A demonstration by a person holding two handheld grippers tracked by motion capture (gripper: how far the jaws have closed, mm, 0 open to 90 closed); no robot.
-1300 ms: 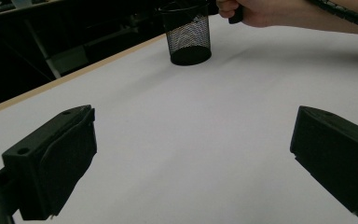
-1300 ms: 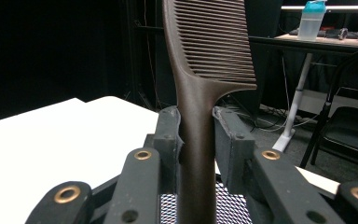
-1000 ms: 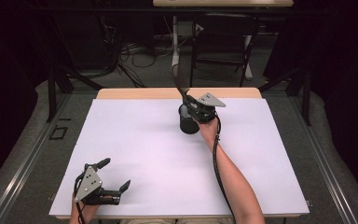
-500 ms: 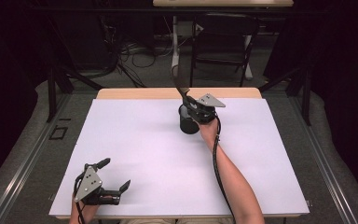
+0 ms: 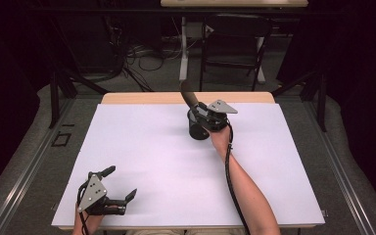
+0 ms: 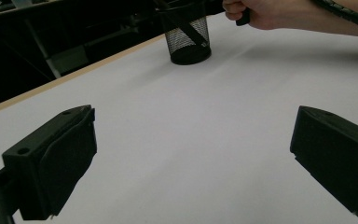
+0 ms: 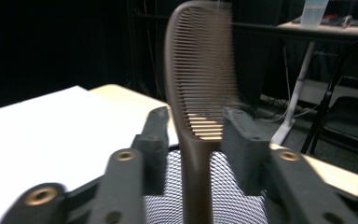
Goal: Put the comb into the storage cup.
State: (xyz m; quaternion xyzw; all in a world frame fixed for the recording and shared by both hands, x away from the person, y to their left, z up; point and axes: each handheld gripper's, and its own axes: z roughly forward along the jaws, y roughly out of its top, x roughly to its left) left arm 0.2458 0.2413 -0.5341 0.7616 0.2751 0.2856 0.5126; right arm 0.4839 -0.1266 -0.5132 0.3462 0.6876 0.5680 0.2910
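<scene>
A black mesh cup stands upright at the back middle of the white table. A brown comb stands in it handle-down, leaning back and left. In the right gripper view the comb rises between the jaws of my right gripper. A thin gap shows on its left side, and the mesh cup is right below. My right gripper hovers over the cup's rim, open. My left gripper rests open near the front left corner, holding nothing. Its view looks across the table at the cup.
The right forearm stretches from the front edge to the cup. A wooden strip edges the table's far side. Behind it are a chair, a table leg and cables on the floor.
</scene>
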